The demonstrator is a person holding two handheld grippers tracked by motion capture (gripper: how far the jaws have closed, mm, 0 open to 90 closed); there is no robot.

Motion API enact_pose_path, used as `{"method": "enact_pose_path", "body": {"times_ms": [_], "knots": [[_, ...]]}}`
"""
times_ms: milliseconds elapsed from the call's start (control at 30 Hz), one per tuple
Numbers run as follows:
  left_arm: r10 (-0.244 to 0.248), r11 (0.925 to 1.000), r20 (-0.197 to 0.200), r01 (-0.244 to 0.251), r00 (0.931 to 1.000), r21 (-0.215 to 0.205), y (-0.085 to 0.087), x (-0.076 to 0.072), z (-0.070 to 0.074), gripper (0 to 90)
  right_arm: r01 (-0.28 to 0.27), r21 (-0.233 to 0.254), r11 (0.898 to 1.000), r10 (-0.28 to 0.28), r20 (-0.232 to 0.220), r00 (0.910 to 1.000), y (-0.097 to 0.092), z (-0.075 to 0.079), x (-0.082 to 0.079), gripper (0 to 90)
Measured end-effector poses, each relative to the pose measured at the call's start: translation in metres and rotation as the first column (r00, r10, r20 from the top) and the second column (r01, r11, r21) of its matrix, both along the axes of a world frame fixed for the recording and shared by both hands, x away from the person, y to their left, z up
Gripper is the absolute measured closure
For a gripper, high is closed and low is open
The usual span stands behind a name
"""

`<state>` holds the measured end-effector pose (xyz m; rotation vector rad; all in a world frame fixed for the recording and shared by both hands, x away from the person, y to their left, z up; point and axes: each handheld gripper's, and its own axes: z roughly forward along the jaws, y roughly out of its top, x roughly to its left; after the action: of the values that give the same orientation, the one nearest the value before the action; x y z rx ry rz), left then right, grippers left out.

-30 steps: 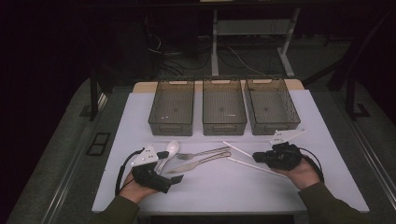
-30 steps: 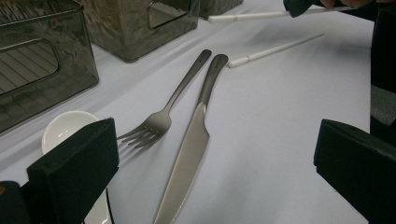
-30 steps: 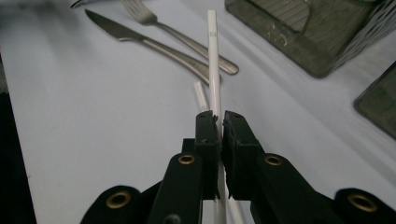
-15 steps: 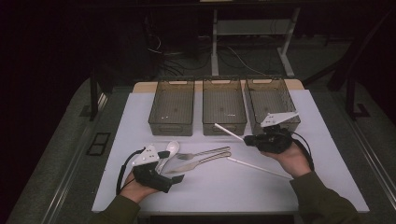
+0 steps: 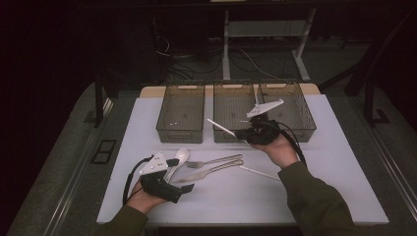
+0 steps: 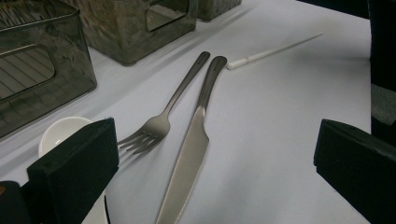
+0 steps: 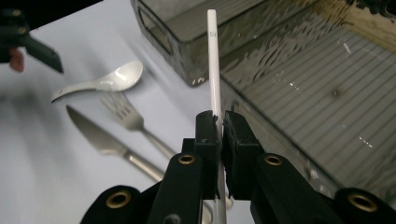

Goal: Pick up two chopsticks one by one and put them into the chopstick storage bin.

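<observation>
White chopstick (image 7: 213, 60) clamped in right tongs (image 7: 219, 122), raised over middle bin (image 5: 235, 105)

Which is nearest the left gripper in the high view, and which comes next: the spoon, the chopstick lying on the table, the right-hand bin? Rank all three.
1. Spoon, right beside the left gripper.
2. Loose chopstick, lying on the table to its right, past the fork and knife.
3. Right-hand bin, at the far side of the table.

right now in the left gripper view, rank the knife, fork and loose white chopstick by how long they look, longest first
1. knife: longest, running off the bottom edge.
2. fork: clearly shorter than the knife.
3. white chopstick: looks shortest, but it lies farthest from the camera, so its place against the fork is unsure.
</observation>
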<state>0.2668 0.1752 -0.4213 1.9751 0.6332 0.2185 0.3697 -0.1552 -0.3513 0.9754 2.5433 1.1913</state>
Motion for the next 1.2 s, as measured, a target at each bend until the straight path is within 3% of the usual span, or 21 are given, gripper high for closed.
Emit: {"method": "enact_pose_path", "body": {"times_ms": [633,1200], "knots": [[-0.027,0.9995,0.01,0.028,0.9996,-0.017,-0.004,0.001,-0.001,0.0,0.045,-0.005,0.999,-0.045,-0.032,0.9985,0.061,0.011,0.056,84.6],[-0.056,0.9983,0.014,0.056,0.9983,-0.013,-0.006,0.0,0.0,0.0,0.079,-0.071,0.994,-0.084,-0.07,0.994,0.124,0.006,0.102,84.5]]}}
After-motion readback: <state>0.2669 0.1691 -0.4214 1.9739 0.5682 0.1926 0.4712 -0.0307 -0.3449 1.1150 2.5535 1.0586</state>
